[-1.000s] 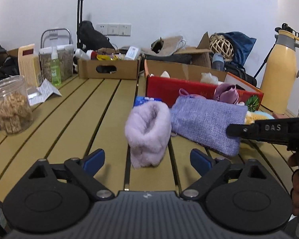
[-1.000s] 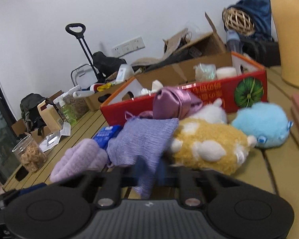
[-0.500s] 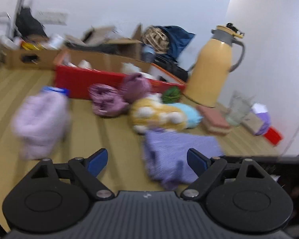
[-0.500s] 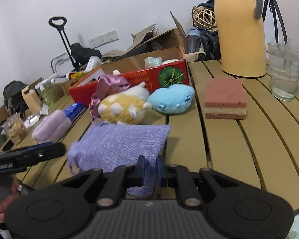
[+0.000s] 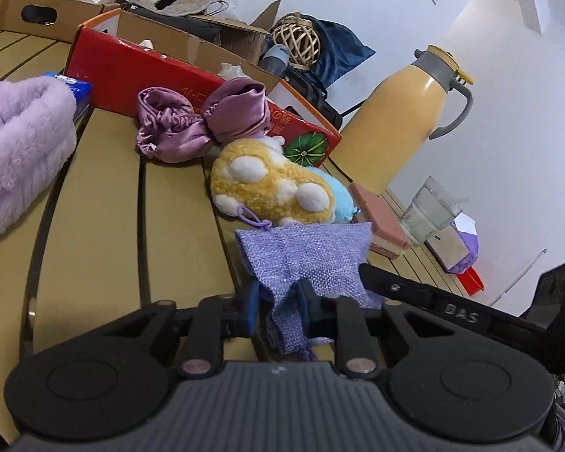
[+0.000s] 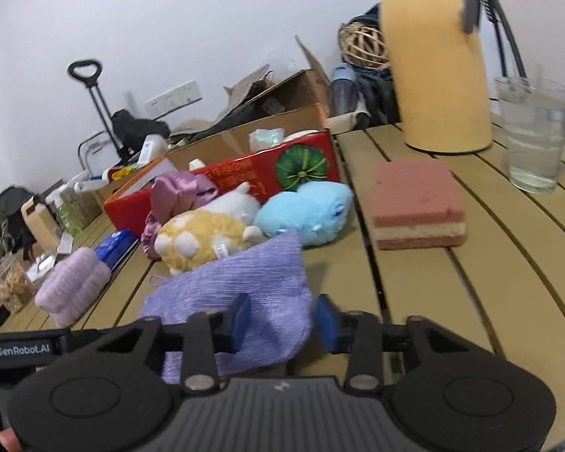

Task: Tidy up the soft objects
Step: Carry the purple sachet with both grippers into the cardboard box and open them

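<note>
A: Start at the left. What's there?

B: In your left view, a fluffy lilac roll (image 5: 20, 143) lies on the slatted table (image 5: 105, 233), with a blue packet (image 5: 75, 88) just behind it. Then a shiny purple satin bundle (image 5: 203, 122) rests against the red box (image 5: 132, 75).

A: And the middle?

B: A yellow plush toy (image 5: 267, 184) with white spots, a light blue plush toy (image 5: 341, 196) tucked behind it. In front lies the purple woven pouch (image 5: 305, 260), its drawstring loop touching the yellow toy.

A: Your left gripper?

B: Your left gripper (image 5: 278, 309) has just been closing, and its blue pads now pinch the pouch's near edge.

A: The right one?

B: Your right gripper (image 6: 282, 320) has just been opening. The pouch's corner (image 6: 245, 293) lies between its jaws; the left pad touches the cloth, the right pad stands clear, so it has let go.

A: Further right?

B: A pink sponge block (image 6: 418, 207), a yellow jug (image 6: 437, 60), then a glass of water (image 6: 533, 132).
</note>
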Demonstrator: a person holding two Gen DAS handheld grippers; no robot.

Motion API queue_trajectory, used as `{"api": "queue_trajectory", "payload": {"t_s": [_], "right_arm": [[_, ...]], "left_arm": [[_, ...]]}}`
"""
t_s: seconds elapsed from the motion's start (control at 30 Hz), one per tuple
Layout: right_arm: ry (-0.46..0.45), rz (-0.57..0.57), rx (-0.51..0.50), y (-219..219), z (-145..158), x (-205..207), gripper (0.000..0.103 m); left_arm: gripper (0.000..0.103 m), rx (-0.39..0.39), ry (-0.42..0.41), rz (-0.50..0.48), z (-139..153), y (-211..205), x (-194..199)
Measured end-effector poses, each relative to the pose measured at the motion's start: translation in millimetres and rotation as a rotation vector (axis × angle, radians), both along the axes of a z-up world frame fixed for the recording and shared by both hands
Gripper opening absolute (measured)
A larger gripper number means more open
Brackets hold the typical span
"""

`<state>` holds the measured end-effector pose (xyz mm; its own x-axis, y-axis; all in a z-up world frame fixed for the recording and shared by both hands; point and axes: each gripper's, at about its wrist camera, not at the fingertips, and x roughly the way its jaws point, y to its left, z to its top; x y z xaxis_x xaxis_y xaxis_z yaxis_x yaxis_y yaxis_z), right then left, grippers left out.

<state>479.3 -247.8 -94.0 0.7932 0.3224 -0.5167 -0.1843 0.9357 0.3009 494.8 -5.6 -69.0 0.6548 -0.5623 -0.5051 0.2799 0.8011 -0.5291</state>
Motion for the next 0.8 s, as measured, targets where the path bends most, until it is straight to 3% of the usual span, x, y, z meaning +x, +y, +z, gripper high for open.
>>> {"api": "queue_trajectory", "payload": {"t_s": [0.03,0.1,0.23,0.33,0.4,0.5,0.6,0.67,0.8], "right_arm": [[-0.005,0.009,-0.013,3.3,0.3,-0.6,0.011],[-0.006,0.02,-0.03,6.2,0.1,-4.3,0.006],[-0.043,0.014,-0.004,1.7,8.5,-20.9,0.004],[-0.088,0.025,0.077,-5.9,33.8,-28.9,0.004],[-0.15,0.042,0.072,-5.1,60.5,-17.2,0.004],[-0.232,0.063,0.026,-1.9,101.3,31.8,0.004],[-0.19,0.07,-0.006,3.8,119.6,110.8,0.004],[-0.144,0.055,-0.094,13.9,116.1,159.9,0.004],[0.004,0.039,-0.145,22.4,86.0,234.9,0.004]], "left_arm": [[0.015,0.005,-0.01,-0.001,1.3,-0.6,-1.6],[0.01,0.016,-0.022,-0.008,4.5,-1.3,-4.9],[0.006,0.011,-0.077,-0.035,22.0,0.3,-16.3],[0.006,0.04,-0.171,-0.046,56.7,-5.6,-17.5],[0.006,0.063,-0.221,-0.046,86.0,-9.5,0.2],[0.006,0.115,-0.286,-0.02,124.5,-16.1,50.3],[0.006,0.129,-0.197,0.007,134.1,-22.8,127.7],[0.006,0.134,-0.129,0.046,126.4,-29.4,171.8],[0.008,0.222,-0.042,0.07,97.8,-49.2,225.7]]}}
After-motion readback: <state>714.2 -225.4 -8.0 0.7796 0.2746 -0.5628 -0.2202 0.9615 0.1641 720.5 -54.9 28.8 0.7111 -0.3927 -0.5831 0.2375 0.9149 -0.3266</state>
